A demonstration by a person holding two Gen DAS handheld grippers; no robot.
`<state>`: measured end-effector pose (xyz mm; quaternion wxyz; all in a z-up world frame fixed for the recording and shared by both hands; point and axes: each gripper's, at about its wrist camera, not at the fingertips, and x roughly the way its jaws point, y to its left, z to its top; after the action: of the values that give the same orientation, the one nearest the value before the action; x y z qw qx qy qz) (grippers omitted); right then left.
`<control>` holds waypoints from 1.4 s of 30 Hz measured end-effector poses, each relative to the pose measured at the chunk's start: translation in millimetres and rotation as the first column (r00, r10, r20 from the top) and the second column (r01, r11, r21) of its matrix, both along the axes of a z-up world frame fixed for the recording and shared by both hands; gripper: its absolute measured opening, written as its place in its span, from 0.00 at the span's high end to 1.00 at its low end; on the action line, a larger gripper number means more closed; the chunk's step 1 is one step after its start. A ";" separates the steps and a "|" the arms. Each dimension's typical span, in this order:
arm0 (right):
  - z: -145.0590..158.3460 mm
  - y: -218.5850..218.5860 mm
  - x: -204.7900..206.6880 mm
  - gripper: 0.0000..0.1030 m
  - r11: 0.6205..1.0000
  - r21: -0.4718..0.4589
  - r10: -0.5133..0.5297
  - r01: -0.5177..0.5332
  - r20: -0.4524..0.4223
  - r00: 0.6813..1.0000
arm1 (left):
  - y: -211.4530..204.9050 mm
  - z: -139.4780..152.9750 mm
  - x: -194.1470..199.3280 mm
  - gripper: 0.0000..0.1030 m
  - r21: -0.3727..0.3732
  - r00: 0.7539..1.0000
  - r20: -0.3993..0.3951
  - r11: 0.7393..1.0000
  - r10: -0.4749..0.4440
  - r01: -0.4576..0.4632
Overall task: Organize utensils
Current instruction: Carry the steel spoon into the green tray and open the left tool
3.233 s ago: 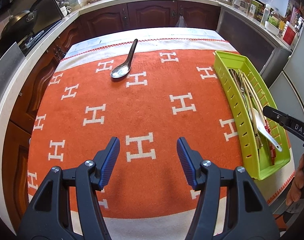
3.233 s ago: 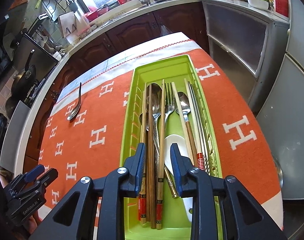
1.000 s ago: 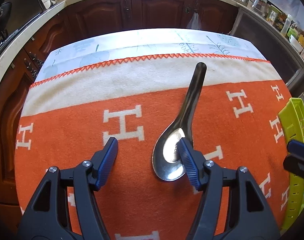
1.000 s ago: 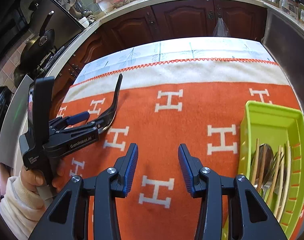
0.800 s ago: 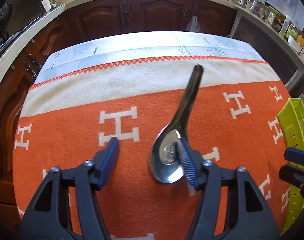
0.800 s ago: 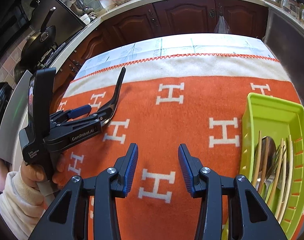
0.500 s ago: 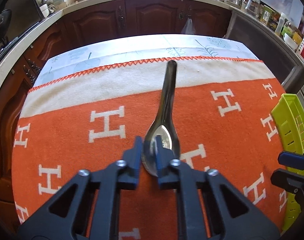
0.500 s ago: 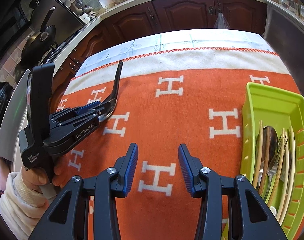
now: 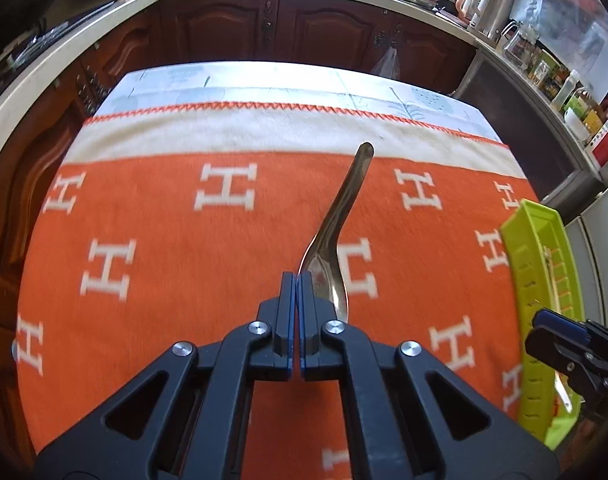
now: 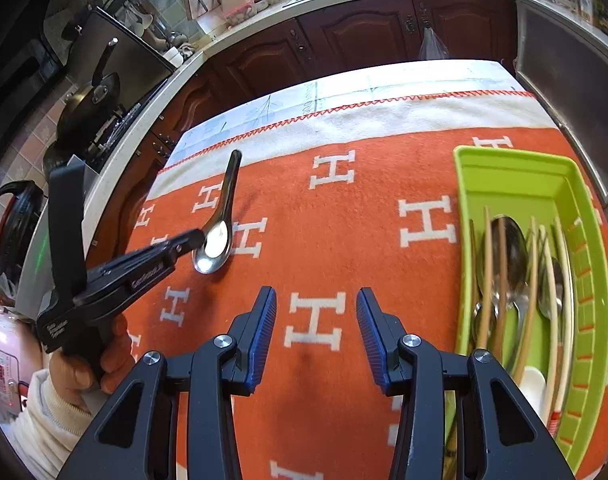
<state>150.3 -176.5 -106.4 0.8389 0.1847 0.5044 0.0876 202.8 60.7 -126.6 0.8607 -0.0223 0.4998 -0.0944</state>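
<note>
Spoon (image 10: 217,236) left on the blanket (image 10: 344,240), utensil tray (image 10: 584,264) right.

grippers: 2, the left gripper (image 9: 296,280) and the right gripper (image 10: 316,300) | loose spoon (image 10: 217,242): 1 | green tray (image 10: 516,168): 1 | orange cloth (image 10: 344,240): 1 | big spoon in tray (image 10: 508,248): 1 | other cutlery and chopsticks in tray: too overlapped to count

Left tool (image 9: 297,280) pinches the spoon (image 9: 332,240) bowl's rim above the orange cloth (image 9: 183,264).
</note>
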 end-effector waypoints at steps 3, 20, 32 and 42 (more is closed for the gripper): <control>7.0 -5.6 -13.8 0.58 1.000 0.008 -0.001 0.001 0.012 1.000 | 0.8 12.6 -20.2 1.00 -0.023 1.000 0.002 1.000 0.010 -0.010; 45.4 -123.0 -117.0 0.58 0.968 -0.040 -0.245 0.248 0.072 0.967 | -123.9 70.4 -109.4 1.00 -0.110 0.990 -0.051 0.986 -0.131 0.125; 24.8 -176.8 -170.1 0.58 0.940 0.002 -0.342 0.342 0.032 0.939 | -220.3 36.1 -122.7 1.00 -0.112 0.966 -0.174 0.978 -0.192 0.174; 18.6 -173.0 -181.3 0.58 0.943 -0.002 -0.333 0.333 0.025 0.943 | -232.7 12.1 -137.2 1.00 -0.074 0.933 -0.266 0.970 -0.243 0.232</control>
<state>-31.0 -349.5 -87.8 0.8484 0.2635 0.4559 -0.0545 65.6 -172.0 -114.5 0.7651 0.0076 0.6107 -0.2040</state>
